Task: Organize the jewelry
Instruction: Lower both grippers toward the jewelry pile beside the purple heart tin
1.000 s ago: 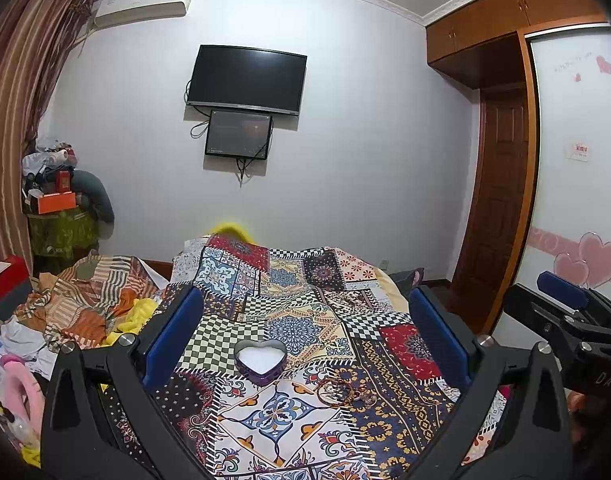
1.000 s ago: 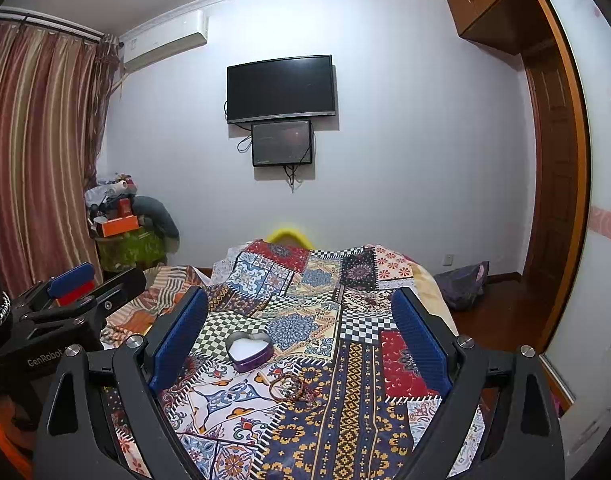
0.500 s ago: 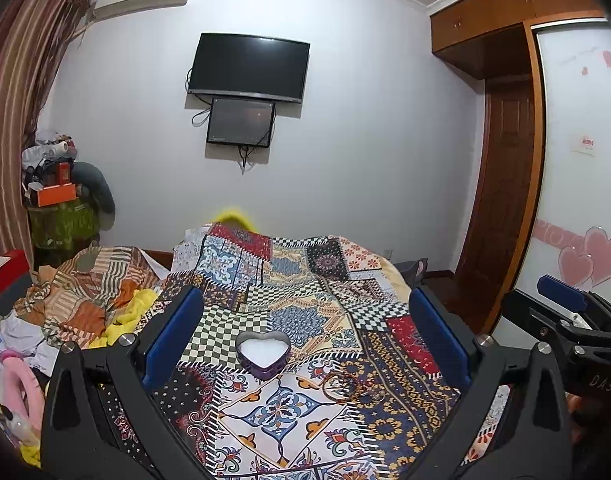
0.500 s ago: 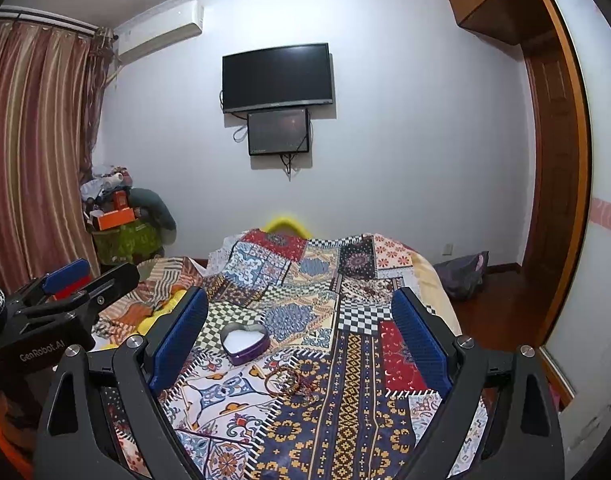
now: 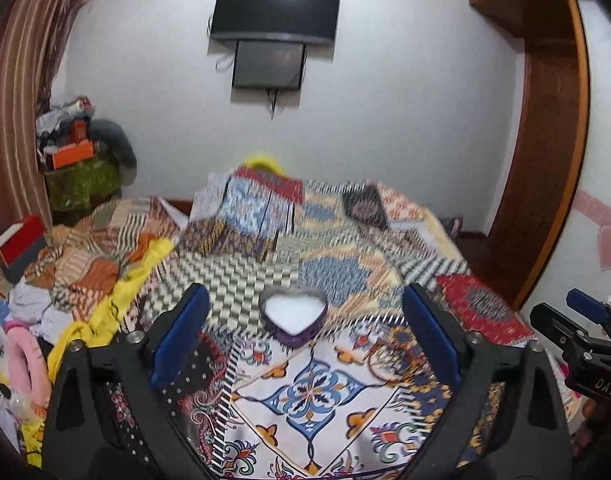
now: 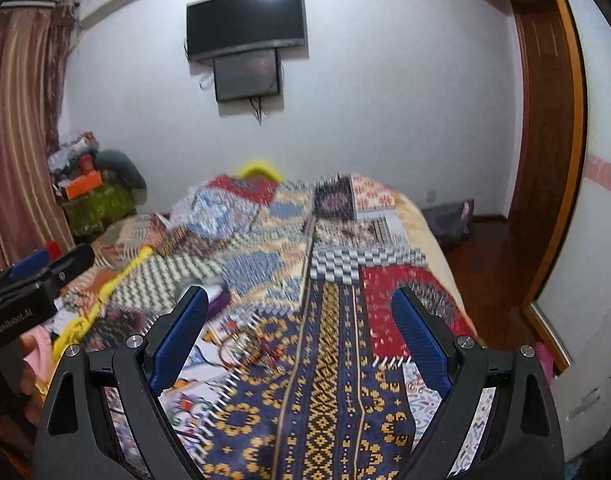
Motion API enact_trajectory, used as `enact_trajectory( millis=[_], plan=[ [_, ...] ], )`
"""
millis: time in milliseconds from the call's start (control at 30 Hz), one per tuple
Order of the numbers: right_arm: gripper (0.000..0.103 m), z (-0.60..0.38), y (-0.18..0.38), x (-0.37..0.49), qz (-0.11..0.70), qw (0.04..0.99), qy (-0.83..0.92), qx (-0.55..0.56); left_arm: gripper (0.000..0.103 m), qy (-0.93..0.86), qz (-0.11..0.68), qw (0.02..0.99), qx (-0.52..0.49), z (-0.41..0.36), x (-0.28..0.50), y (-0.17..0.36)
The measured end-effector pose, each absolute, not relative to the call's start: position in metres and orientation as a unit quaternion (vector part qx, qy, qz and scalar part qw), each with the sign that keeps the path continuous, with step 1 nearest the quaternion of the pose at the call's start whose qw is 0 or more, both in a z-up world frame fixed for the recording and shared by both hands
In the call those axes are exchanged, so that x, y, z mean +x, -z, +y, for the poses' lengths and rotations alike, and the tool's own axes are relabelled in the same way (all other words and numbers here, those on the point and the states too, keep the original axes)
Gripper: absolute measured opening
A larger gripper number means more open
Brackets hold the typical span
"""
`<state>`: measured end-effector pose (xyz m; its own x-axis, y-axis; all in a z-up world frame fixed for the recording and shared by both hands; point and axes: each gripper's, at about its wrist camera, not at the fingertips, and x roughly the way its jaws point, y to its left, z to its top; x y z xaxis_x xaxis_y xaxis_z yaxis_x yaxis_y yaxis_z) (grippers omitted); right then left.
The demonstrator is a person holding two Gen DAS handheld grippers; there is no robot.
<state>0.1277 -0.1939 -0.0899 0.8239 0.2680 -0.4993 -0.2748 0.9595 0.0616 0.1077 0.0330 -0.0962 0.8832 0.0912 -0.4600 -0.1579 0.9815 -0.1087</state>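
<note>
A purple heart-shaped box with a white inside lies open on the patchwork bedspread. Right of it lies a tangle of gold bangles and chain. My left gripper hovers over the spread facing the box; its jaws stand wide and are closing, and the pads touch nothing. My right gripper is open and holds nothing, with the jewelry low between its fingers. In the right wrist view the left blue pad half hides the box. Both views are motion-blurred.
Crumpled striped and yellow bedding and clothes pile up at the bed's left side. A cluttered green stand is in the far left corner. Screens hang on the far wall. A wooden door and bare floor lie right of the bed.
Both grippers have dropped and moved in toward the bed while tilting down. The box and the jewelry now look larger and closer. The left jaws look slightly narrower.
</note>
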Motion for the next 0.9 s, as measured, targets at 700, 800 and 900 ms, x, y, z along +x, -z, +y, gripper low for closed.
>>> enact_trajectory(
  millis=[700, 800, 900],
  plan=[
    [0.032, -0.173, 0.171, 0.174, 0.414, 0.879, -0.237, -0.010, 0.037, 0.030, 0.387, 0.919, -0.064, 0.011, 0.172, 0.189],
    [0.030, -0.169, 0.176, 0.177, 0.422, 0.873, -0.244, -0.016, 0.033, 0.039, 0.393, 0.916, -0.067, 0.009, 0.173, 0.194],
    [0.030, -0.167, 0.179, 0.181, 0.426, 0.871, -0.245, -0.020, 0.032, 0.050, 0.400, 0.912, -0.074, 0.007, 0.174, 0.197]
  ],
)
